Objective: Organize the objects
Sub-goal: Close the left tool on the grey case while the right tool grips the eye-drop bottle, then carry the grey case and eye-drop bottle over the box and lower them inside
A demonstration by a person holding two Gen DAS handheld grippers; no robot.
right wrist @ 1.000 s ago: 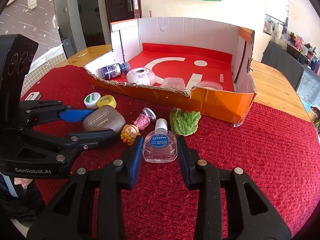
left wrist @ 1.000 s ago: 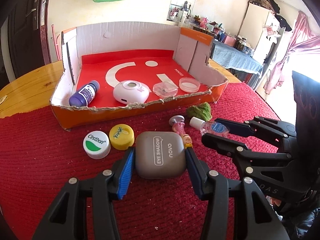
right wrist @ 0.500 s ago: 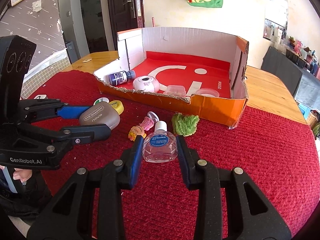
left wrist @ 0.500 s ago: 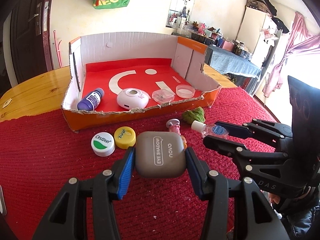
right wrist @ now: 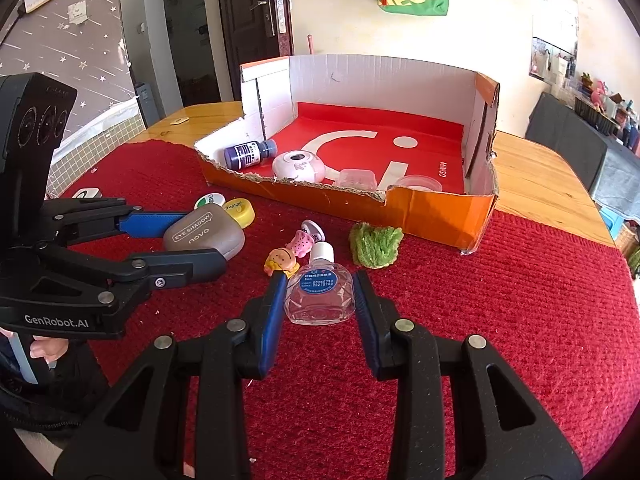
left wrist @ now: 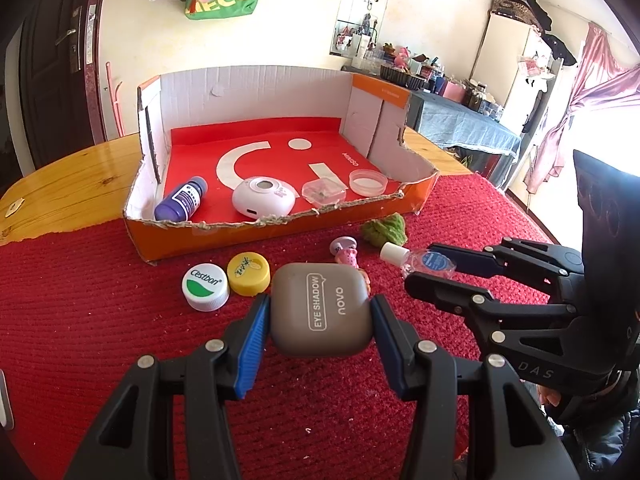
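The left gripper (left wrist: 320, 316) was clamped on the grey eye shadow case (left wrist: 322, 309), held just above the red mat (left wrist: 80, 320) near the white cap (left wrist: 205, 286) and yellow cap (left wrist: 248, 273). The right gripper (right wrist: 320, 300) was closed on the clear dropper bottle (right wrist: 321, 291), with the small pink figurine (right wrist: 303, 241) and green tuft (right wrist: 375, 245) just beyond it. On the far side, the cardboard box (right wrist: 440, 212) held a purple bottle (left wrist: 181, 199), a white round device (left wrist: 263, 196) and two clear lids (left wrist: 368, 182).
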